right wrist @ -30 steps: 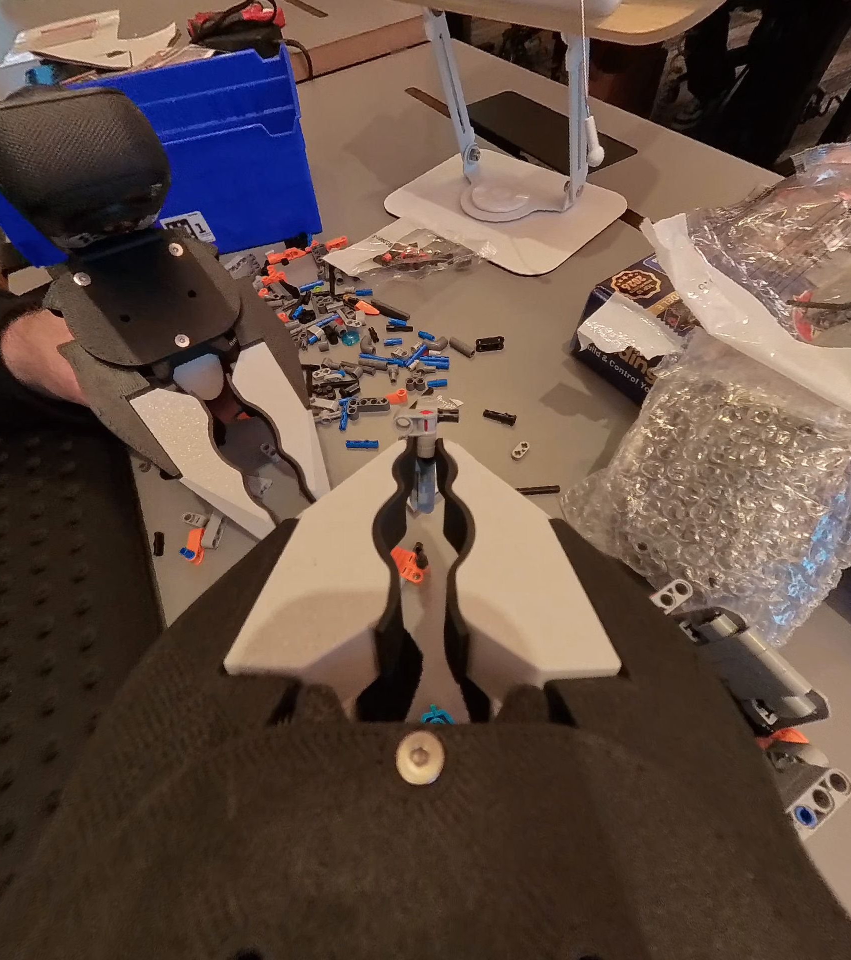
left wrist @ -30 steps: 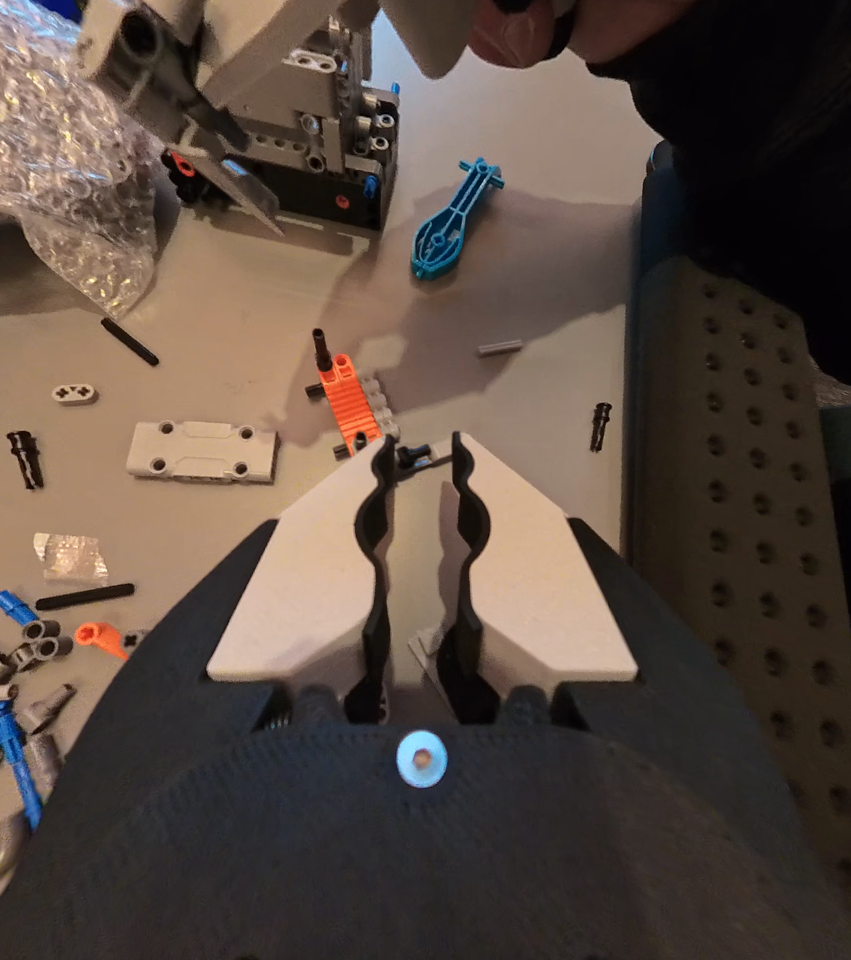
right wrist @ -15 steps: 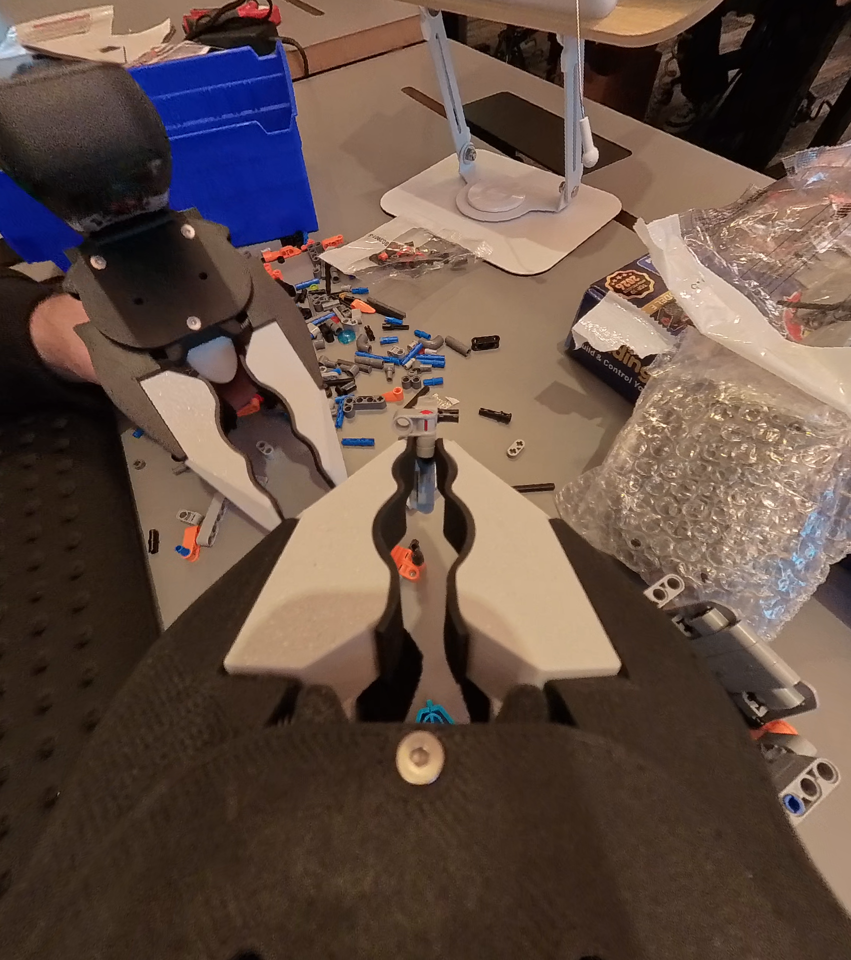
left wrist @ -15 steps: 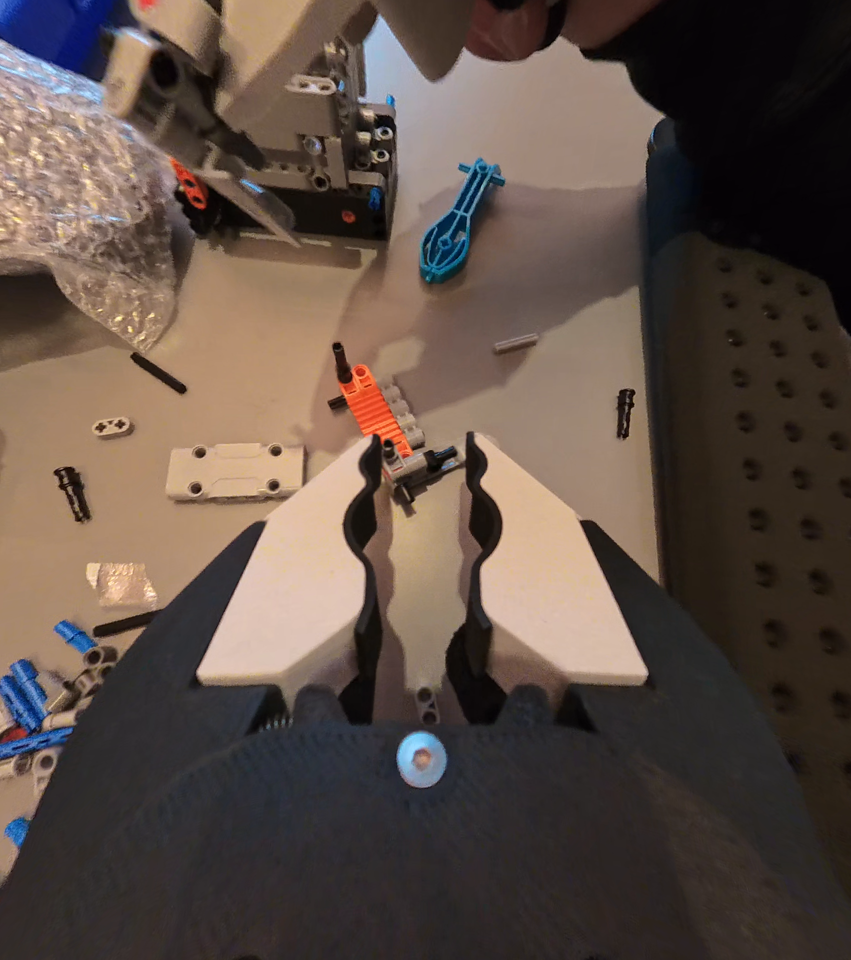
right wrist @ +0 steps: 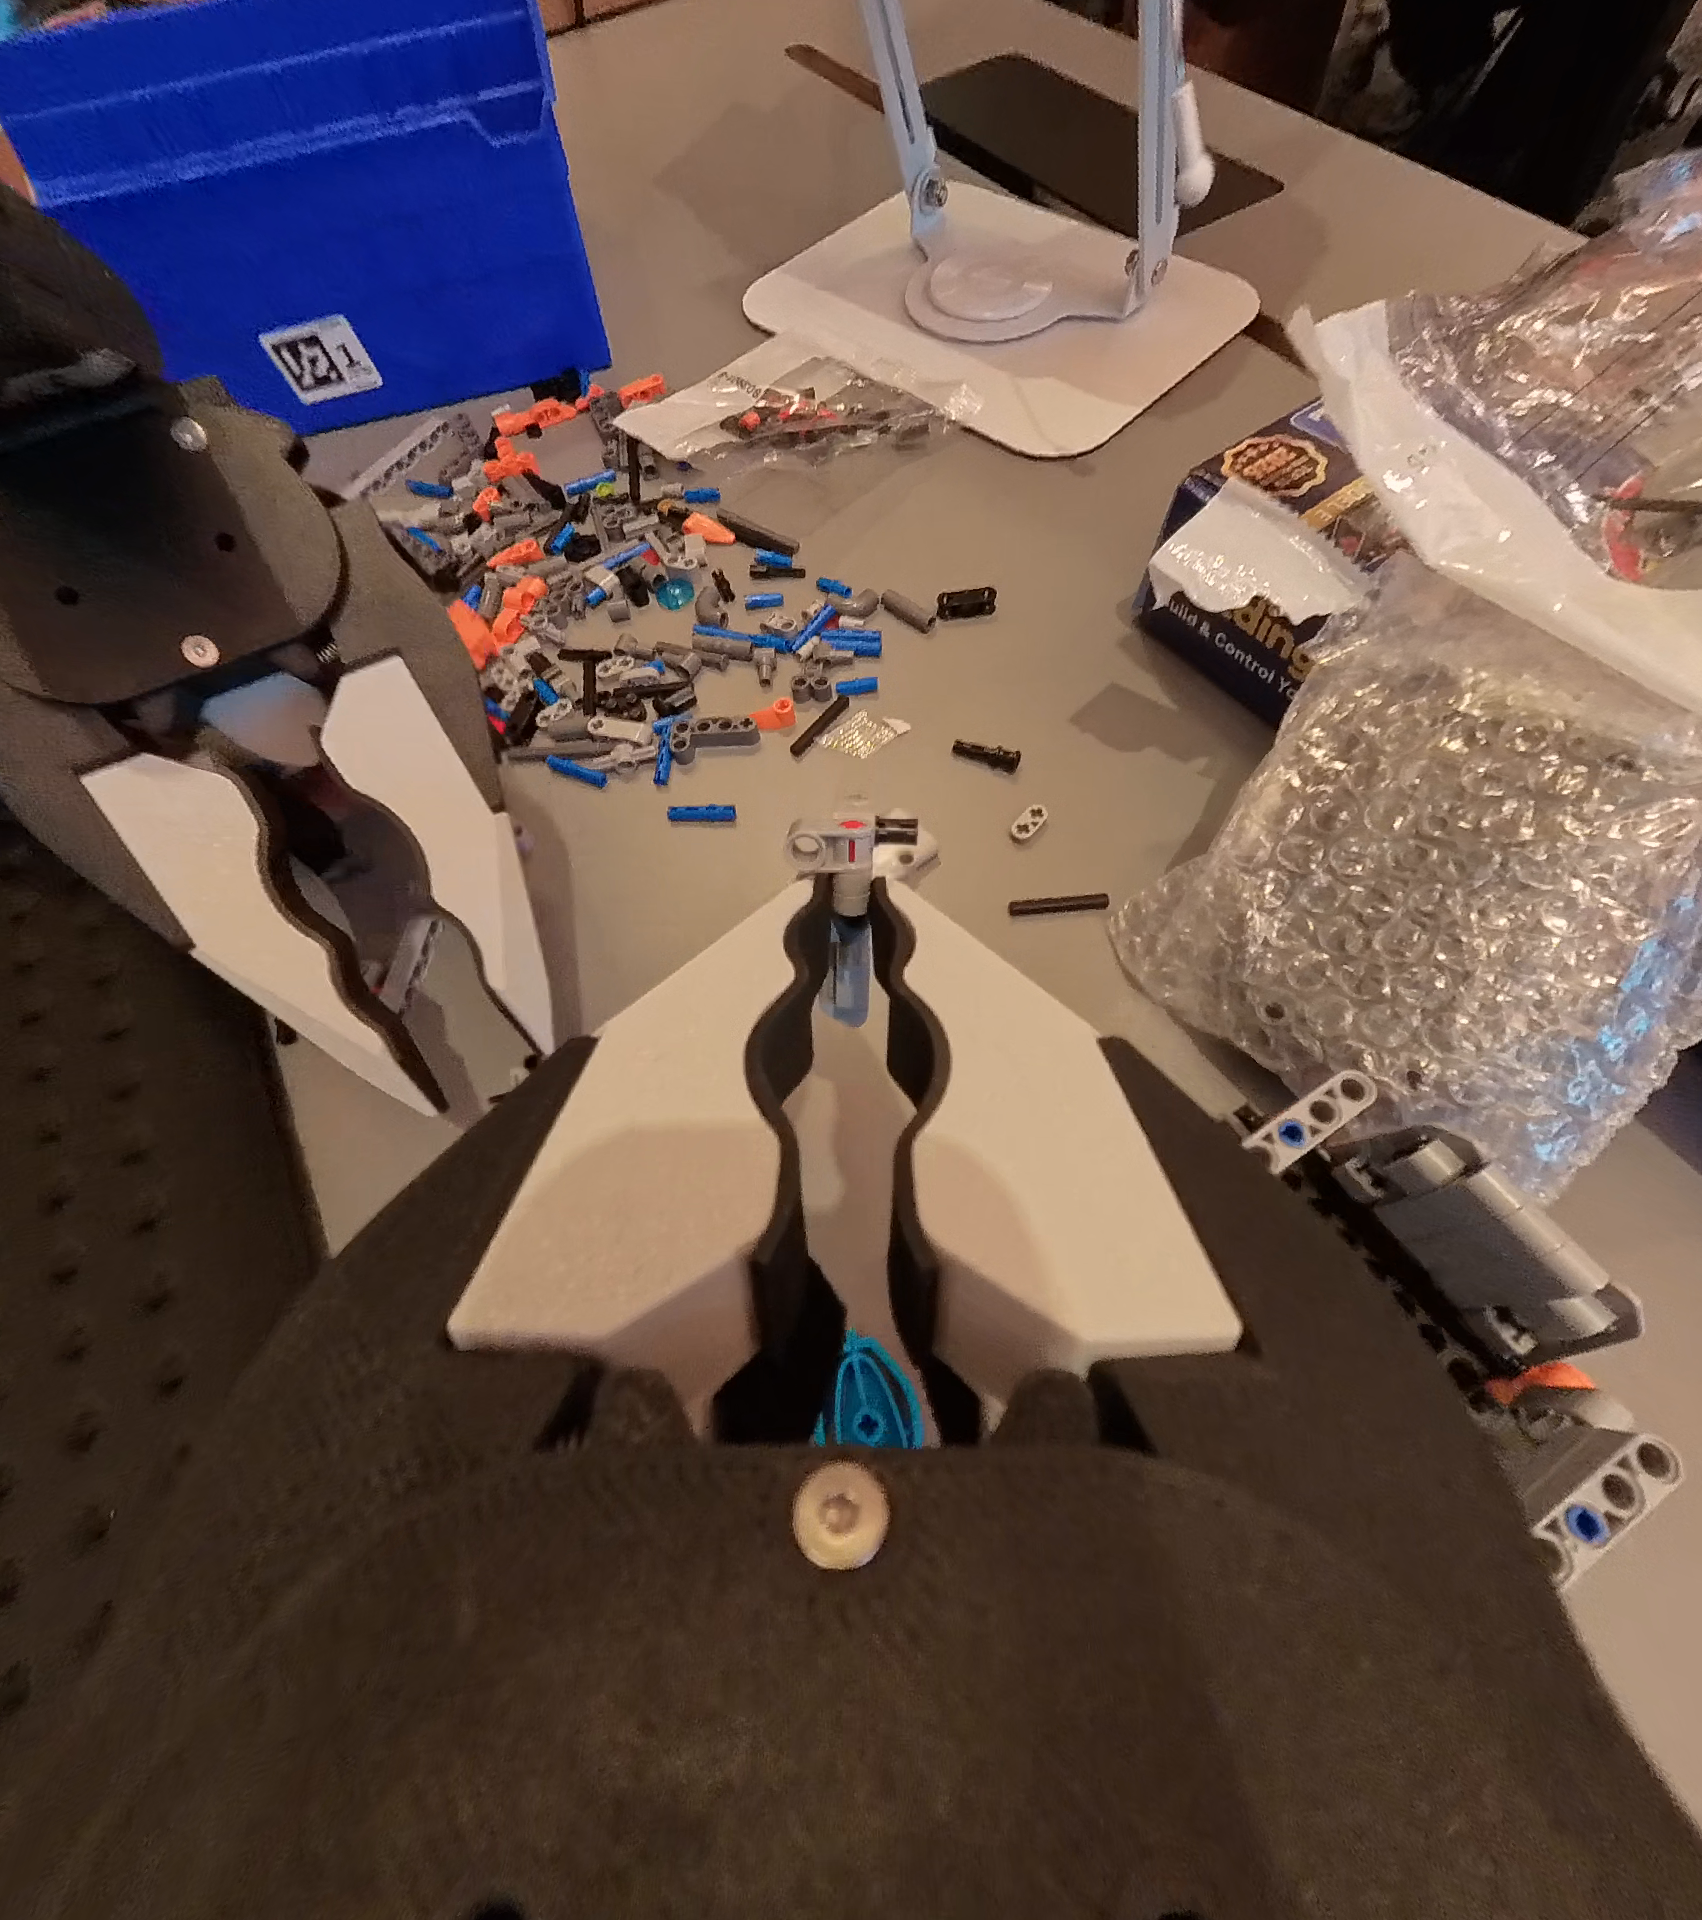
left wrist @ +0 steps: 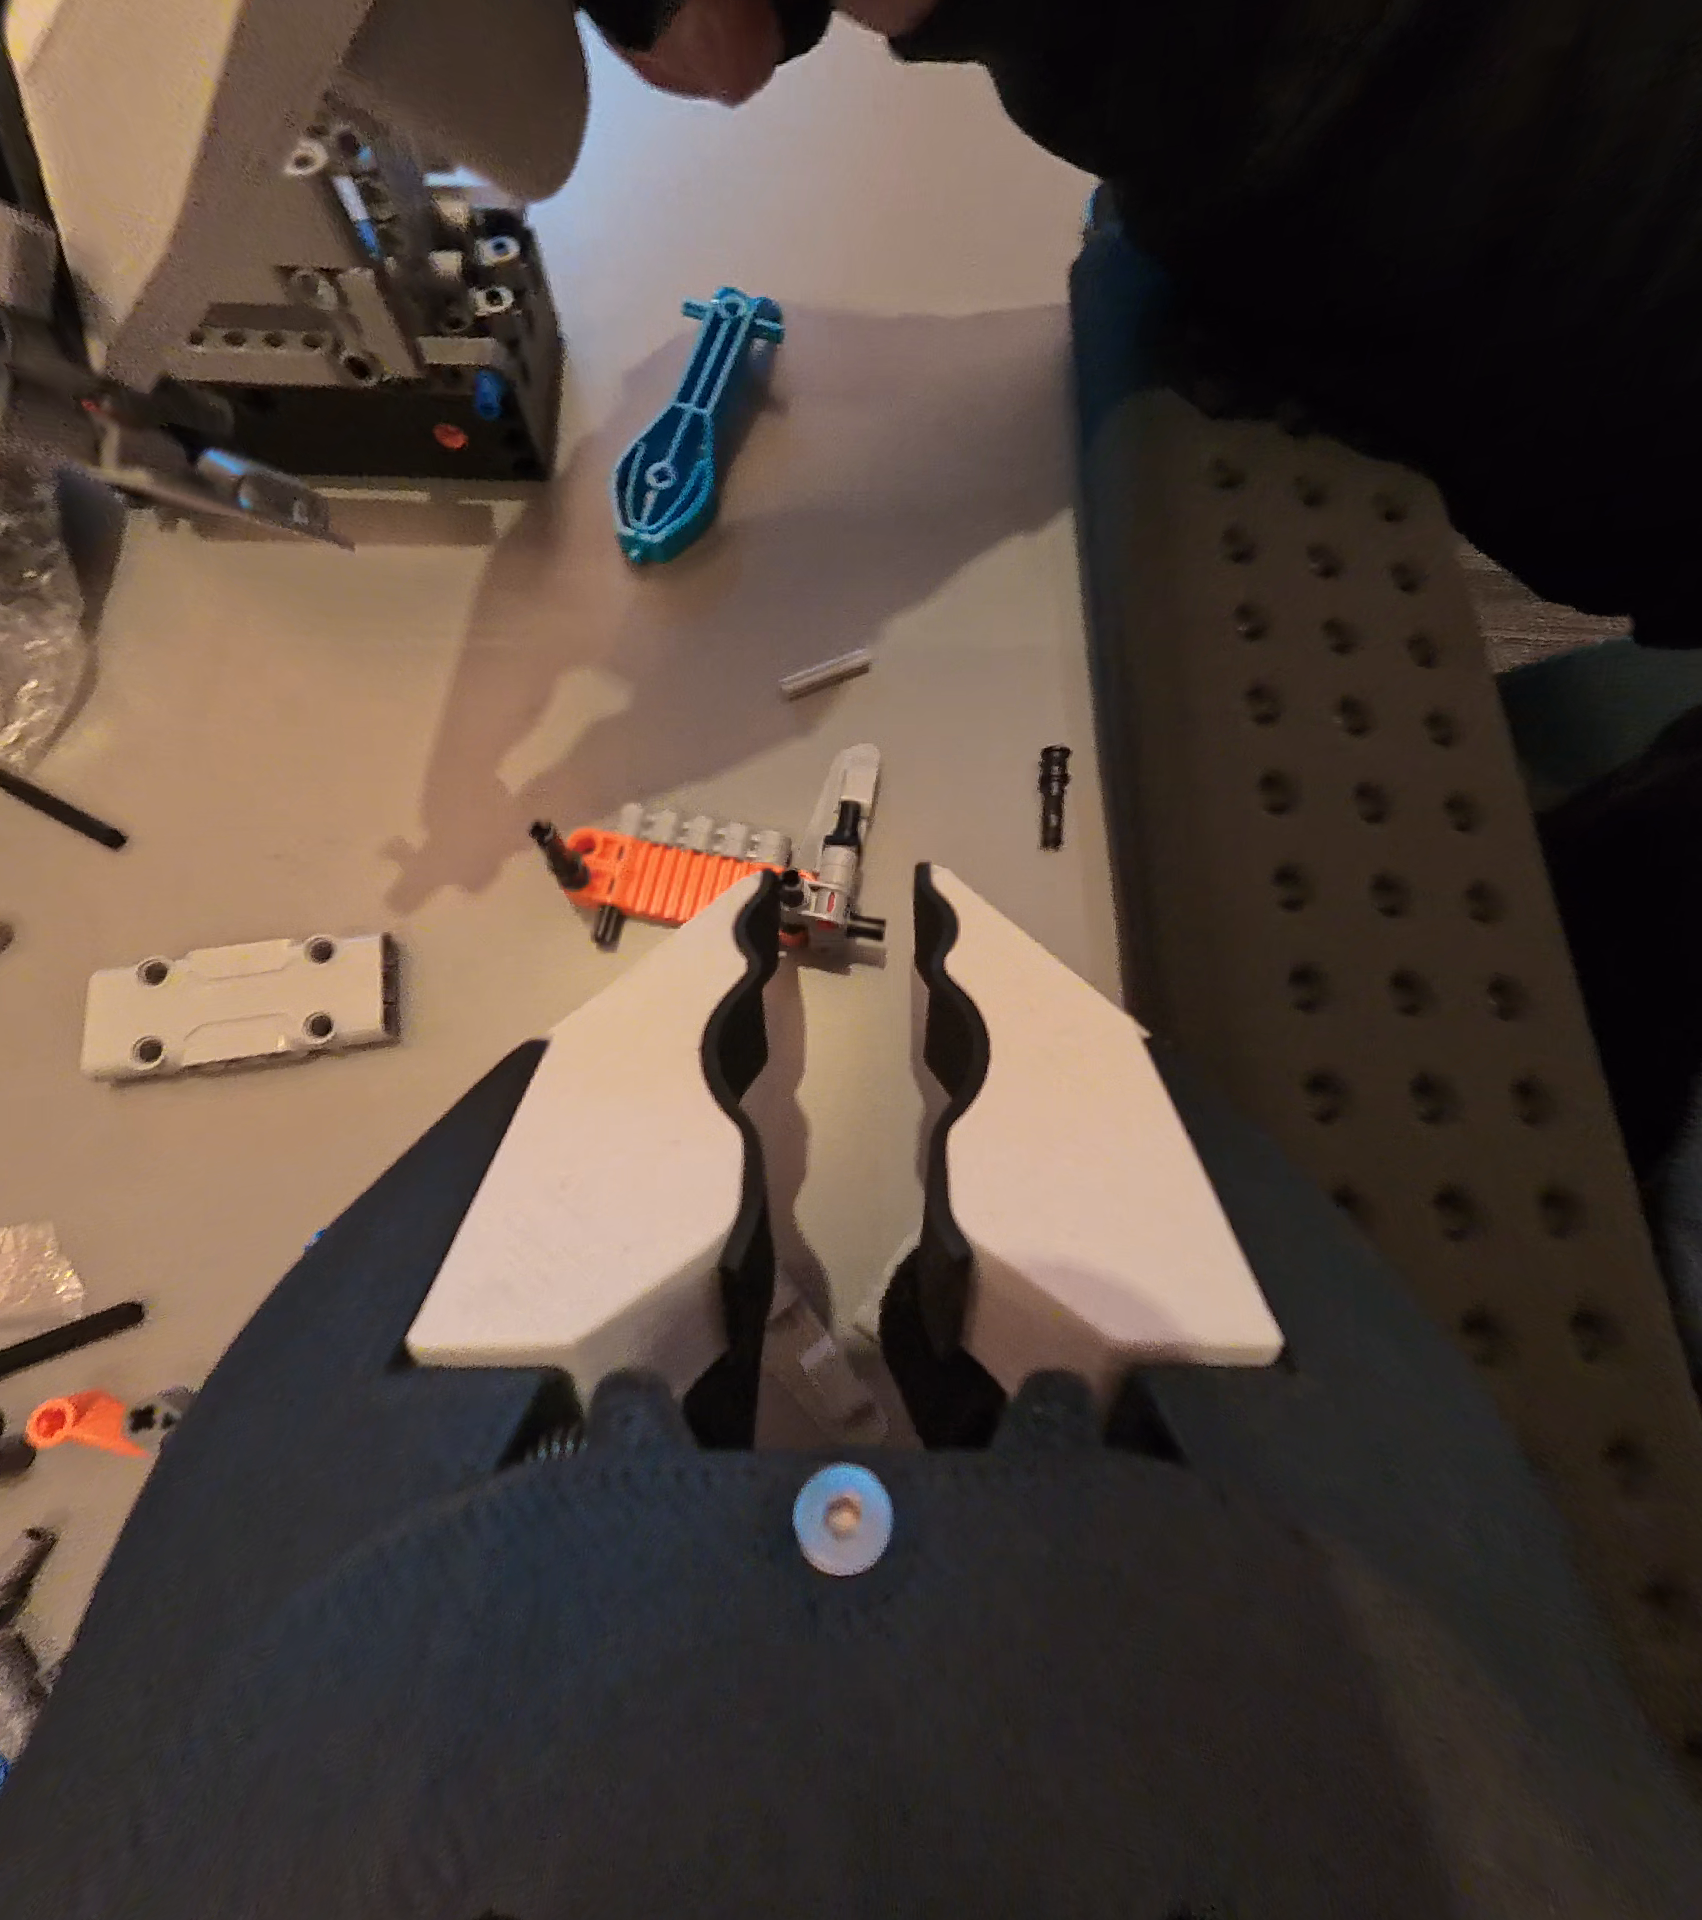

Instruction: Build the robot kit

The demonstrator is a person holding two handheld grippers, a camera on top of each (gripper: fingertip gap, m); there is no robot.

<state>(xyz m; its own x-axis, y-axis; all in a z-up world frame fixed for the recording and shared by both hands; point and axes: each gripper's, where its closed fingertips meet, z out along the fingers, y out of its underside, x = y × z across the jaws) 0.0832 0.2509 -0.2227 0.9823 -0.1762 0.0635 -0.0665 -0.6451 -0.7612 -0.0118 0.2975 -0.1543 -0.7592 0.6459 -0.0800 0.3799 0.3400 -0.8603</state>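
The right gripper [right wrist: 849,899] is clamped at its very tips on the stem of a small grey connector [right wrist: 852,847], which sticks up past the fingertips above the table [right wrist: 1034,540]. Only the narrow stem is pinched, so the piece looks likely to swivel if the squeeze slackens.

The left gripper [left wrist: 845,883] has its jaws apart and holds nothing. It sits low over an orange and grey block [left wrist: 691,868] lying flat on the table. The grey end of the block lies in the gap just ahead of the tips. The left finger overlaps the orange part, but I cannot tell whether they touch.

The table is a plain grey top. Along its near edge runs a dark pad with holes [left wrist: 1346,935]. A blue bin [right wrist: 307,208] and a white lamp base [right wrist: 1003,301] stand at the back, with a bubble-wrap bundle [right wrist: 1449,883] to the right. A grey built model [left wrist: 359,343] stands beyond the left gripper, and a heap of loose pieces [right wrist: 639,623] lies in front of the bin. Closer in lie a turquoise tool [left wrist: 696,436], a grey plate [left wrist: 234,1003] and a black pin [left wrist: 1055,795].
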